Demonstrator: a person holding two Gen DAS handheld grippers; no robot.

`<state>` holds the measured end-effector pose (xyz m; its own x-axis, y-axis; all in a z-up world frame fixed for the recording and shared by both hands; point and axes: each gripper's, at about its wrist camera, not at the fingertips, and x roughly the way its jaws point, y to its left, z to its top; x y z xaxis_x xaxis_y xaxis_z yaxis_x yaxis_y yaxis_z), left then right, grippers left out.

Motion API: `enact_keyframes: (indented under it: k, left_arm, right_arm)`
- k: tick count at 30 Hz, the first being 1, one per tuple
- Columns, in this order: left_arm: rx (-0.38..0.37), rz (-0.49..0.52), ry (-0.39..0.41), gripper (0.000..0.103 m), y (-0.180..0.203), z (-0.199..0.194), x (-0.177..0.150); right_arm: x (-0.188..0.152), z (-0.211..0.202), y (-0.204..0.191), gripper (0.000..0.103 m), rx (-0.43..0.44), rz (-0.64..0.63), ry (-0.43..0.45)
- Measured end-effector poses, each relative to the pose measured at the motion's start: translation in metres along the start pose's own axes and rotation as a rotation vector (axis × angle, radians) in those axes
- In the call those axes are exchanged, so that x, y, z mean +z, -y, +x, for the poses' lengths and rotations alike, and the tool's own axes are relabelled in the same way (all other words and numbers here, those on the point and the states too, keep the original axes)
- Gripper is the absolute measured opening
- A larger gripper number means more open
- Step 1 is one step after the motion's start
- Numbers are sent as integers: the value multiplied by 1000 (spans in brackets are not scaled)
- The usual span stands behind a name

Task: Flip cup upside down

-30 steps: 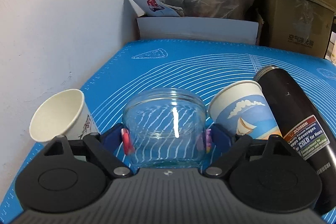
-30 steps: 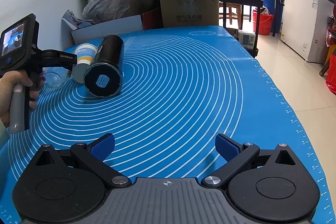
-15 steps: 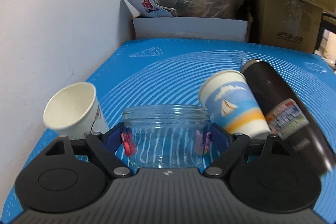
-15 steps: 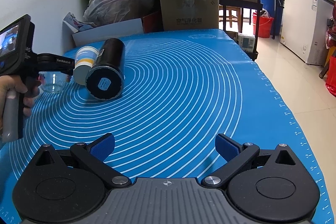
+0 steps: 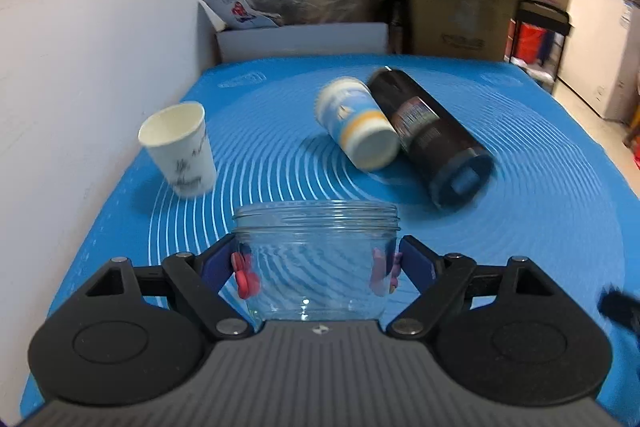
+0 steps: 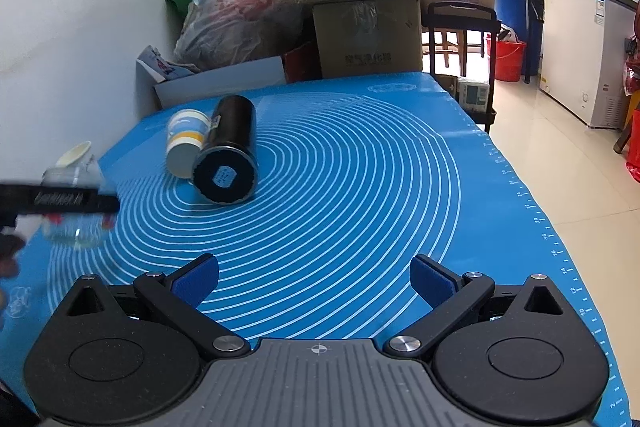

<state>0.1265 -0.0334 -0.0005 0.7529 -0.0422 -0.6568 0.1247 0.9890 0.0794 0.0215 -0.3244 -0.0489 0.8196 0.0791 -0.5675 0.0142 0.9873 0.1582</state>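
Fingers (image 5: 218, 261) of my left gripper (image 5: 318, 259) are clamping the glass jar (image 5: 316, 259) upright at 6 o'clock, while my right gripper (image 6: 314, 277) is hanging wide open.

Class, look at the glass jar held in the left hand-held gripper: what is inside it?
Nothing shows inside the glass jar; the blue mat shows through its walls. The left hand-held gripper covers its very bottom.

Clear glossy glass cup (image 5: 316, 259), matt mat (image 5: 540, 211)
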Motion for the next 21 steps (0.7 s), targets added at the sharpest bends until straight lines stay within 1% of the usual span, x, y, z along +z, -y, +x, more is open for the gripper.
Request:
enact_keyframes:
  k: [5, 10, 14, 21]
  left_arm:
    - [-40, 15, -82, 86, 7, -14, -17]
    - [-44, 28, -119, 86, 15, -11, -28]
    - [-46, 19, -141, 86, 17, -1, -34]
    - [-48, 10, -129, 87, 14, 2, -34]
  right_arm:
    - [-2, -13, -1, 103, 14, 2, 12]
    - [-3, -21, 1, 103, 8, 1, 16]
    - [-5, -20, 5, 103, 1, 7, 3]
    - [-7, -11, 7, 103, -6, 1, -30]
